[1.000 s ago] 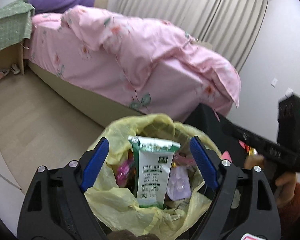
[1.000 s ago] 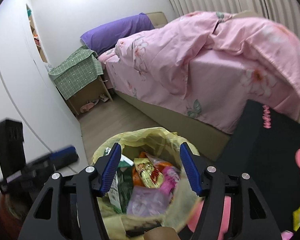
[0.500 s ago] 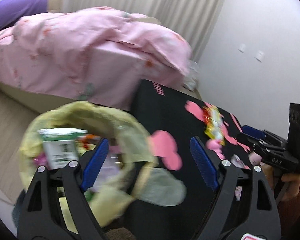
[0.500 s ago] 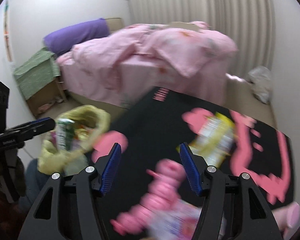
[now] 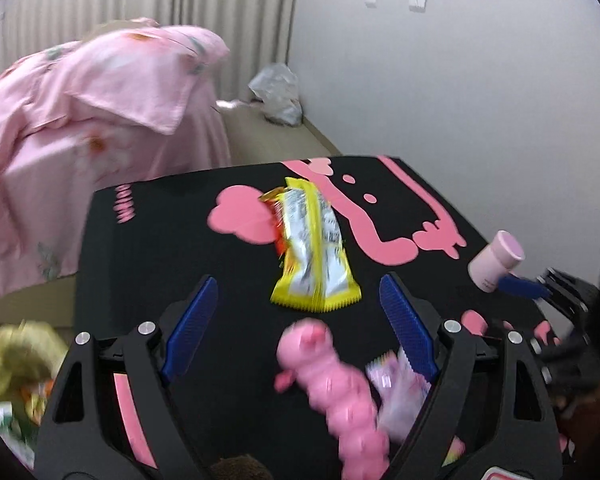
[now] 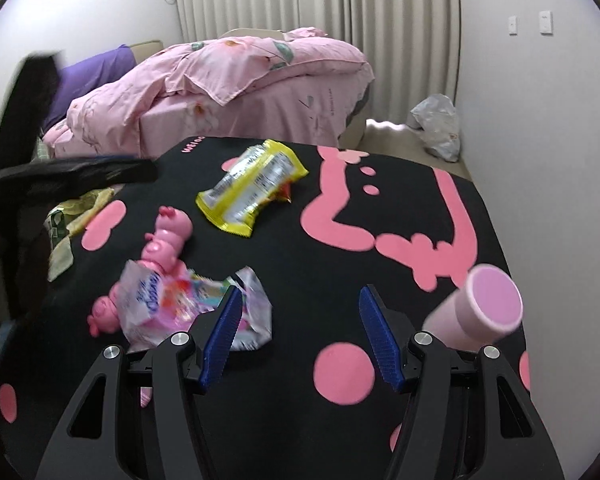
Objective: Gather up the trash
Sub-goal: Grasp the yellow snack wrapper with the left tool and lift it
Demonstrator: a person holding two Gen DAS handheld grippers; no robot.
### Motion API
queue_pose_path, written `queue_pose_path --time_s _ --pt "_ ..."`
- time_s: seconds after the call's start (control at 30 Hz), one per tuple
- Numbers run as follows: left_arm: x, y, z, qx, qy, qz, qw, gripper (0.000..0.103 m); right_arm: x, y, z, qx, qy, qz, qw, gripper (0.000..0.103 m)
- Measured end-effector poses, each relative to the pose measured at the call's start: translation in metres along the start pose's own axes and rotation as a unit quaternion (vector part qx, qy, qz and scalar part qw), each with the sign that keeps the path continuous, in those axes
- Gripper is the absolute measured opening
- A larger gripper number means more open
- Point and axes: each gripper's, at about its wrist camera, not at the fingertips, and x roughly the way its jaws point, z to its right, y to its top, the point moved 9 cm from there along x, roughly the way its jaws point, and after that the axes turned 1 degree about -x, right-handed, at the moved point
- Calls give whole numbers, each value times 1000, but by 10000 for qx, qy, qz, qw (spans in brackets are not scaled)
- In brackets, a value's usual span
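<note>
A yellow and silver snack wrapper lies on the black table with pink shapes; it also shows in the right wrist view. A crumpled pink and white wrapper lies near a pink caterpillar toy, also seen in the left wrist view. My left gripper is open and empty above the table, just short of the yellow wrapper. My right gripper is open and empty, to the right of the crumpled wrapper. The yellow trash bag is at the table's left edge.
A pink cylinder container lies on its side at the table's right. A bed with a pink duvet stands behind the table. A white plastic bag sits on the floor by the wall and curtains.
Both grippers have swung right, away from over the trash bag to over the table. The bag has moved to the left edge of both views. Both stay open.
</note>
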Motion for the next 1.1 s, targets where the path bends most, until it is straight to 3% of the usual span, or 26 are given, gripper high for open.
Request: queue_pose_path --time_s 0.1,0.27,0.33,0.37,0.47,0.6,0.73,0.93,1.1 --pt "39 10 2 -51 -39 -470 9989 73 0 -5 2 69 36 42 10000 58" --pt "81 1 -2 -236 65 -1196 9925 43 2 -8 3 75 8 180 9998 58" --pt "81 -5 -5 -427 8 -1209 9917 39 3 -8 2 87 22 209 9997 58" --pt "79 -9 -7 -513 -16 -1178 9917 31 5 -8 2 100 40 213 9997 58" --pt "61 -12 -11 -520 -17 -806 9954 25 9 -6 0 150 120 190 9996 58" --pt "23 -4 -11 -630 -74 -235 9977 24 10 3 -2 192 160 254 9994 58" --pt "-29 -3 -13 -1006 -515 218 9933 24 11 16 -9 129 237 308 9992 58" --pt "-74 -56 -29 -1555 -864 -228 9838 24 26 55 -25 -232 332 424 9983 58" --pt "-86 -119 -48 -1676 -639 -650 9816 24 55 95 -43 -587 484 370 9964 58"
